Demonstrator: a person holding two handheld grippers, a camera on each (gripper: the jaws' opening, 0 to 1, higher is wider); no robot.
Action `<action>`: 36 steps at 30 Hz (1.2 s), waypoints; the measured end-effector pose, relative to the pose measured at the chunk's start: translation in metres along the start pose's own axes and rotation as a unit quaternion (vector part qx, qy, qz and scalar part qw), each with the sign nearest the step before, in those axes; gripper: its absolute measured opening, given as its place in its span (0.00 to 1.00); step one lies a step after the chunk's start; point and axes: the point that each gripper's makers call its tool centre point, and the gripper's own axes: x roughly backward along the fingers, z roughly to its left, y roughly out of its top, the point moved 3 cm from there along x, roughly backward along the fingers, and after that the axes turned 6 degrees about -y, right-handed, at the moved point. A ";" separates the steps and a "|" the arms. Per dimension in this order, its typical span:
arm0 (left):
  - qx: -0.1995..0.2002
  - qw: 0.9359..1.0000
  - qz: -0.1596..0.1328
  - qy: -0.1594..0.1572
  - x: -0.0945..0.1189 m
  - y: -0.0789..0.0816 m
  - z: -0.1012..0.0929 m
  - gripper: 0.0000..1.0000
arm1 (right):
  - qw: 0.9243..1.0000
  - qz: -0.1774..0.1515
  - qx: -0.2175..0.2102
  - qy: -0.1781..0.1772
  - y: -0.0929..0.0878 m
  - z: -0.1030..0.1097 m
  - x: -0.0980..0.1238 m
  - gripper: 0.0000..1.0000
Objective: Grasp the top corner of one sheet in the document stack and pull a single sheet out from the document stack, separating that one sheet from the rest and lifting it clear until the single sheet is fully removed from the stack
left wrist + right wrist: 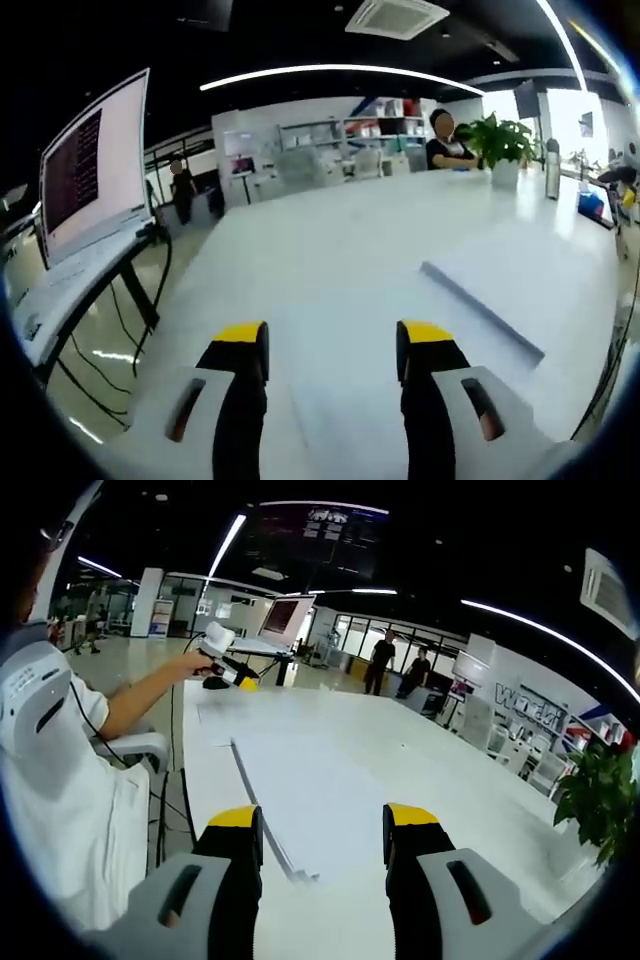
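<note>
The white document stack [497, 288] lies flat on the white table [330, 250], to the right of and beyond my left gripper [332, 345]. That gripper's yellow-tipped jaws stand open over bare tabletop with nothing between them. In the right gripper view the stack [315, 785] runs away from me, its near corner just ahead of my right gripper [322, 825], which is open and holds nothing. The left gripper [243, 679] hovers beyond the stack's far end, held in a person's hand.
A monitor [92, 165] on a stand sits off the table's left edge, with cables below. A potted plant [500, 145] and a bottle [553, 168] stand at the far end. The person's white sleeve [60, 780] is at my left.
</note>
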 end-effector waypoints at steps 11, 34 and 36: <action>-0.008 0.998 -0.034 -0.055 0.001 0.020 -0.034 0.52 | 1.000 0.000 -0.006 -0.007 -0.001 -0.005 0.002 0.48; -0.044 0.983 -0.093 -0.154 0.023 0.056 -0.102 0.50 | 1.000 -0.001 -0.005 -0.010 0.000 -0.005 0.004 0.48; -0.047 0.981 -0.098 -0.161 0.025 0.059 -0.107 0.50 | 1.000 -0.003 -0.006 -0.011 0.000 -0.006 0.004 0.48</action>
